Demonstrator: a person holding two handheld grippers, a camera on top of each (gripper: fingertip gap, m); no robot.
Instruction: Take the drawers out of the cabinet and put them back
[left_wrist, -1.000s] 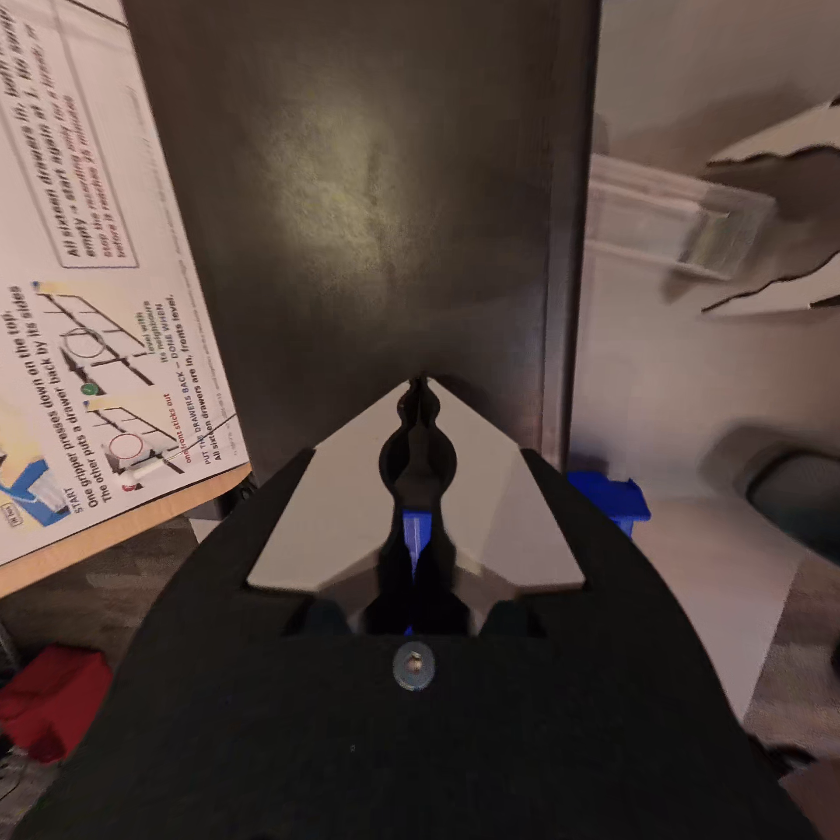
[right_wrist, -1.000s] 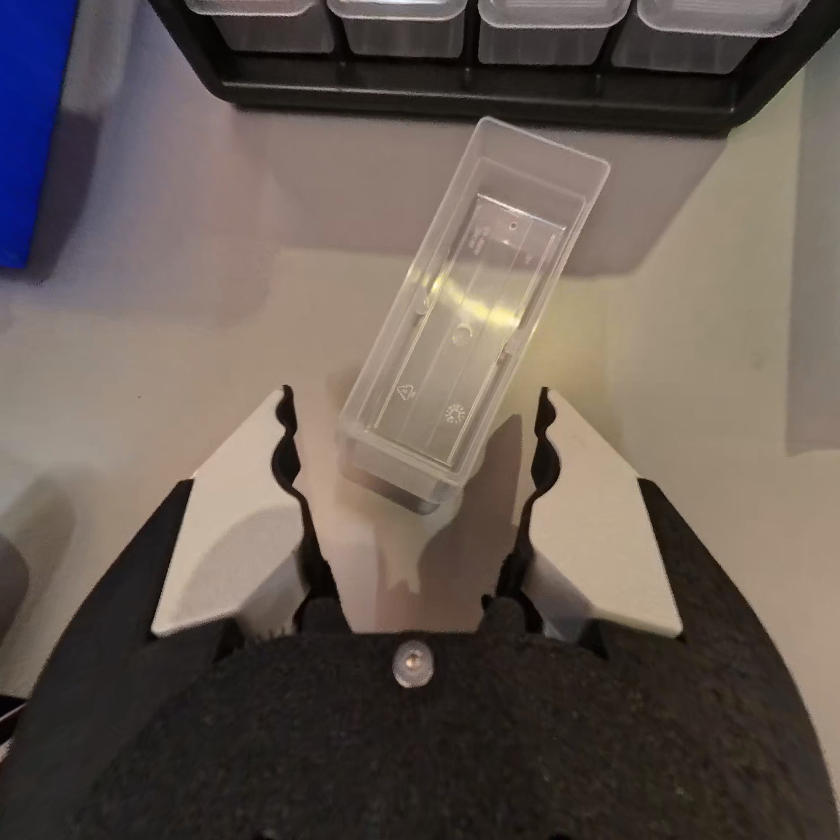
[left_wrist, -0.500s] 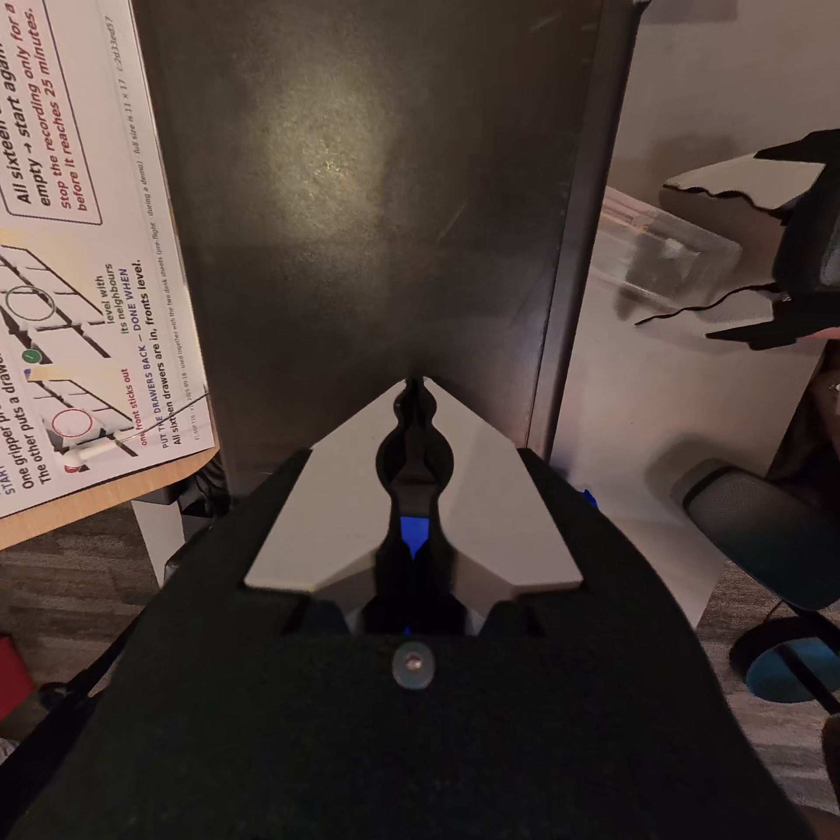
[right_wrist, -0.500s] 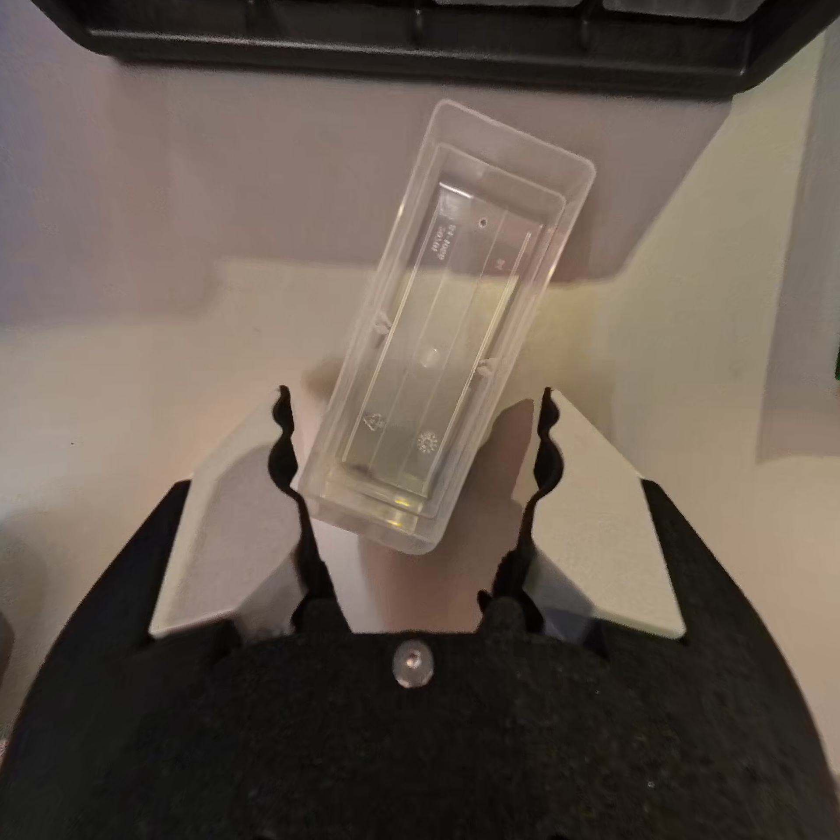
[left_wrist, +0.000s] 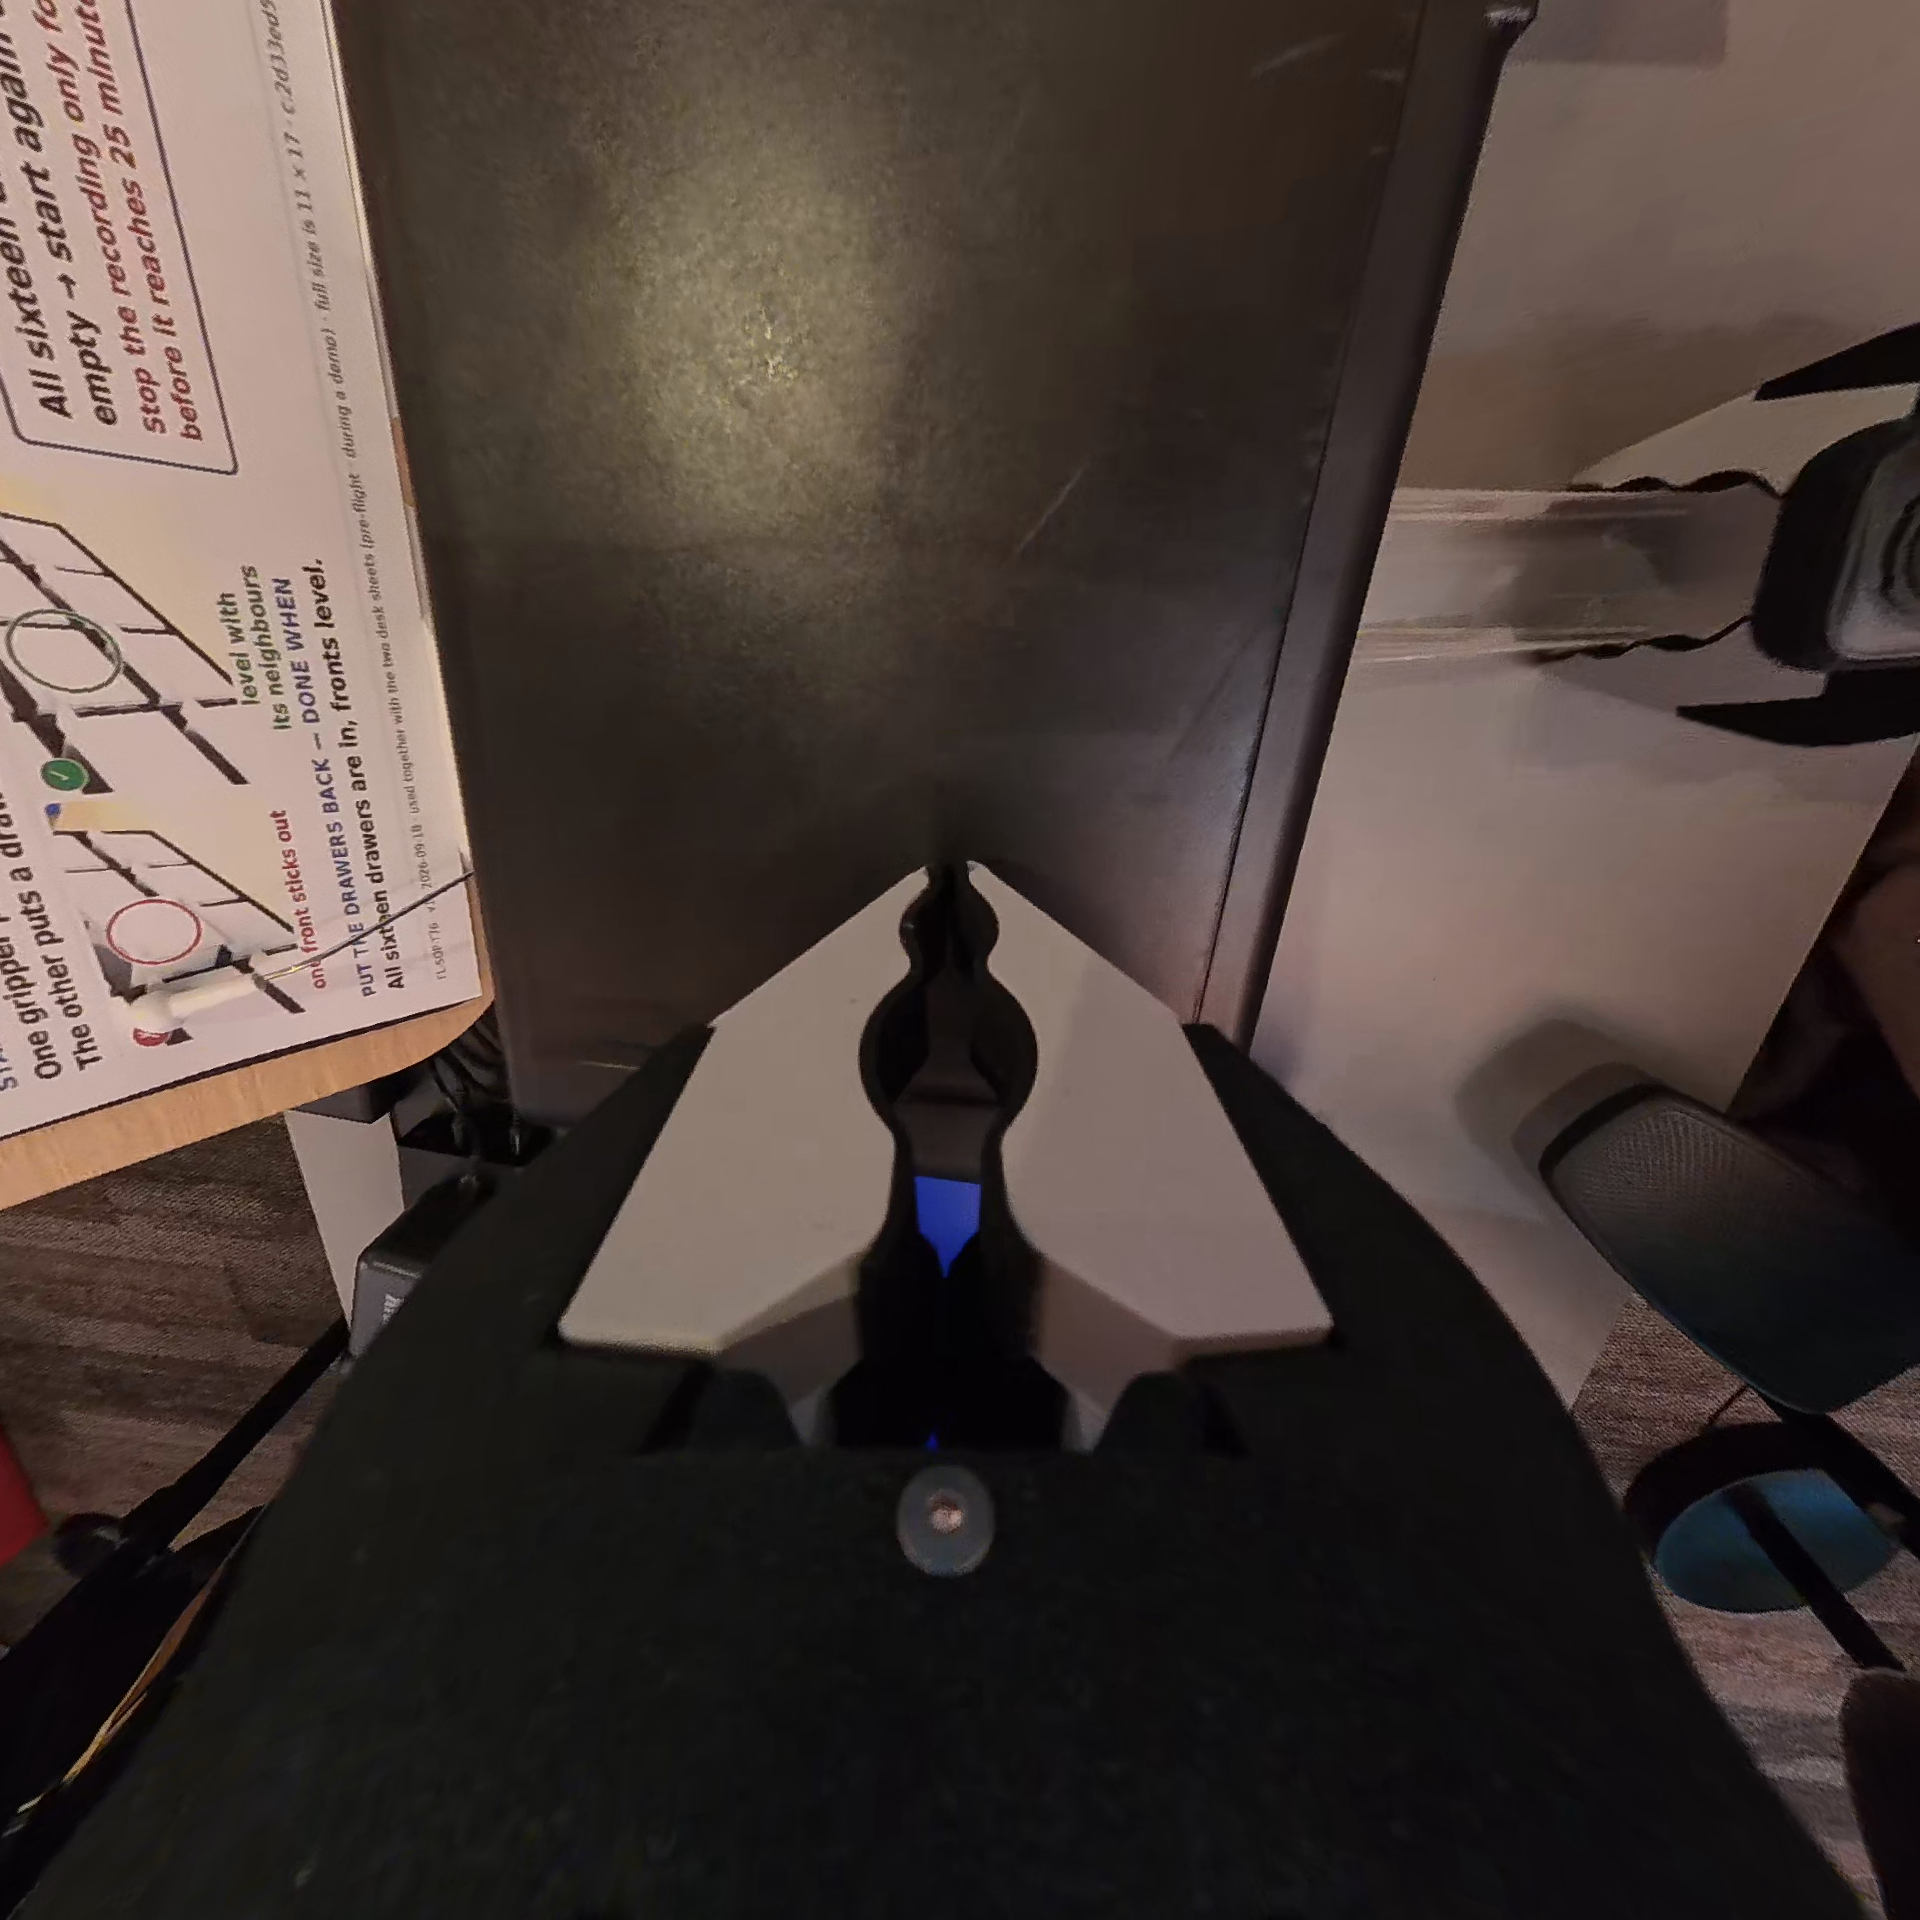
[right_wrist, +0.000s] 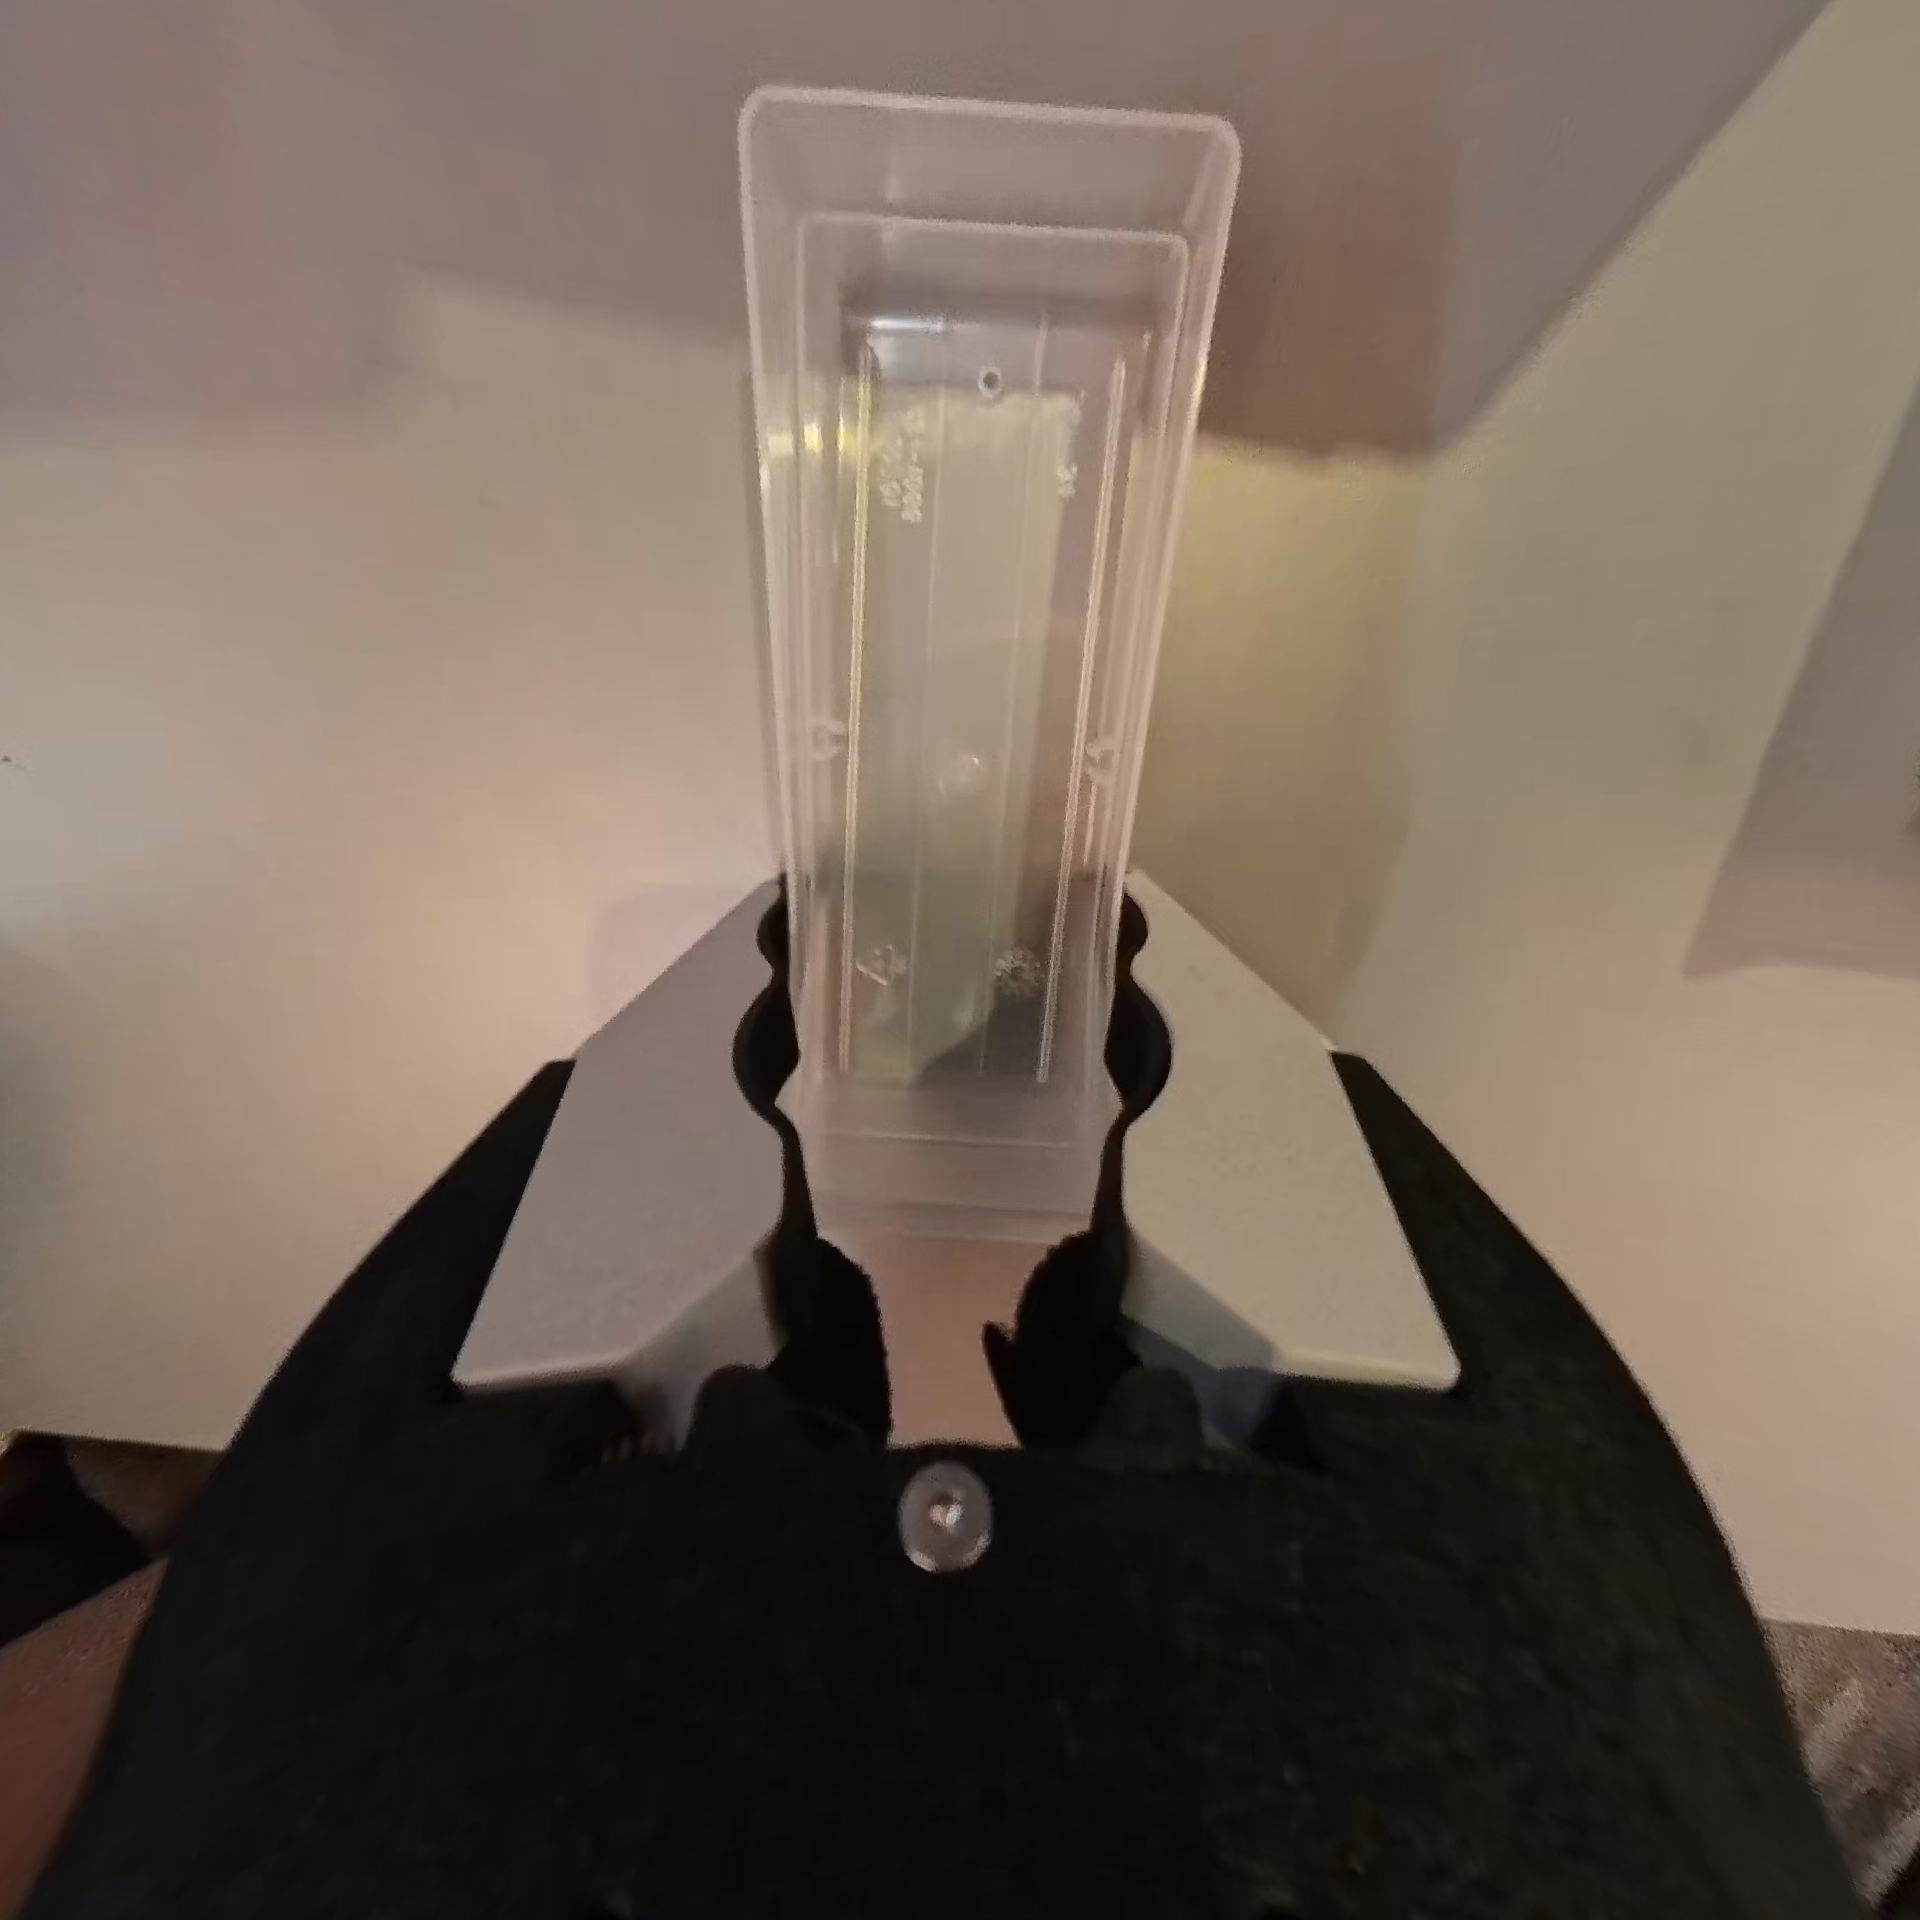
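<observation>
Since a second ago the drawer (right_wrist: 987, 623), then askew on the desk (right_wrist: 364, 644), has come straight between the right gripper (right_wrist: 951, 997), now clenched on its sides. Carry it level and square to its slot.

Left view: the left gripper (left_wrist: 948, 883), clenched on nothing, presses the cabinet (left_wrist: 883, 468); keep bracing.

Warm, dim light on a pale tabletop (right_wrist: 312, 727), grey patterned carpet (left_wrist: 166, 1226) lower left, an instruction sheet (left_wrist: 208, 520) on a wooden board, and what looks like a dark chair (left_wrist: 1704, 1226) lower right.
</observation>
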